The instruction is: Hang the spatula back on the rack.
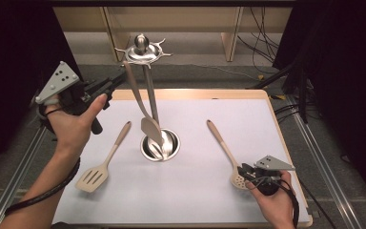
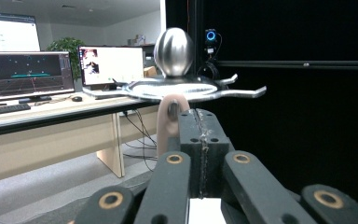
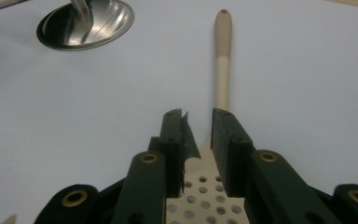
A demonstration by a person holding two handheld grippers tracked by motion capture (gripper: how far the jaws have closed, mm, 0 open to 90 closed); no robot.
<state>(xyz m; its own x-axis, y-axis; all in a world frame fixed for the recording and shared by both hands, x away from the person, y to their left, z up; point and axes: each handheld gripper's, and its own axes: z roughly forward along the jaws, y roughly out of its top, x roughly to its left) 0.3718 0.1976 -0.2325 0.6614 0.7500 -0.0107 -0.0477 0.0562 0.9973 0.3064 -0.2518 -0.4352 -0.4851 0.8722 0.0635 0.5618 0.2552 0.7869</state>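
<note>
The left gripper (image 1: 119, 78) is squeezed tight on the top end of a long beige spatula (image 1: 140, 102). It holds the handle up by the hooks of the shiny metal stand (image 1: 142, 51), and the blade hangs over the stand's round base. The right gripper (image 1: 247, 172) clamps a beige spoon with holes (image 3: 223, 60) lying on the white table (image 1: 195, 191). A beige slotted turner (image 1: 106, 160) lies flat left of the base.

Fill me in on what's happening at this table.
A person is hanging kitchen utensils on a metal utensil stand. The left hand-held gripper is shut on the top of a spatula handle, held up at the stand's hook ring. The right hand-held gripper sits low on the table around the neck of a perforated skimmer. A slotted turner lies untouched on the white mat.
</note>
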